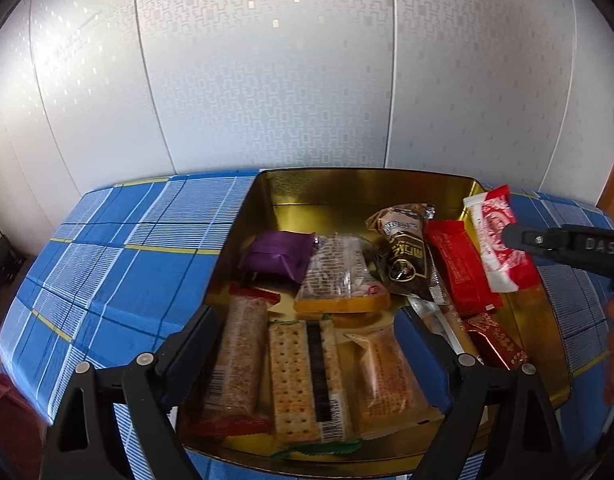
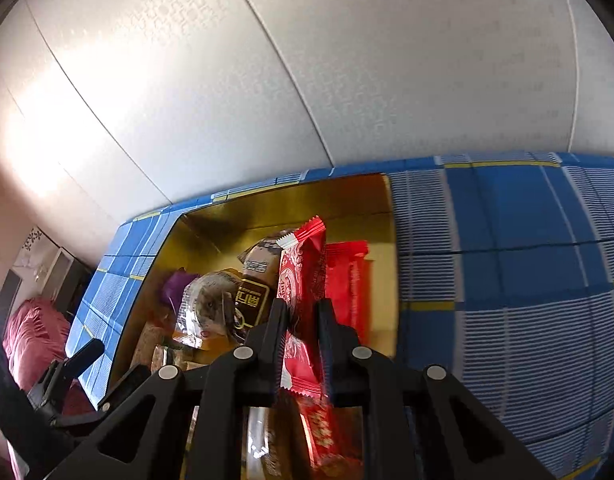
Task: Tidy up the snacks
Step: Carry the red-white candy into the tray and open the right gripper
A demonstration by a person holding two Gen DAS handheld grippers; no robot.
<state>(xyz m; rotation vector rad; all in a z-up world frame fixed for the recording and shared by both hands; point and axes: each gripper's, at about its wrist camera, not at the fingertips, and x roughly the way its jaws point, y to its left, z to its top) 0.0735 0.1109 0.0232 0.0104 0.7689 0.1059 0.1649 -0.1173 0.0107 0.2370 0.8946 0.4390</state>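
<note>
Right hand-held gripper (image 2: 301,320): clenched on the red-and-white snack packet (image 2: 301,276), its fingers pinching the packet's middle.
Packet: held up over the right side of the gold tin (image 1: 267,196), above the red bar (image 1: 461,268).
Left hand-held gripper (image 1: 307,332): released — spread wide over the tin's near end, above the cracker packet (image 1: 303,376).
Tin: on the blue-checked surface (image 1: 119,264), toward its far edge.

Red-white snack packet (image 2: 301,268) held above the snack-filled gold tin (image 1: 267,196).
</note>
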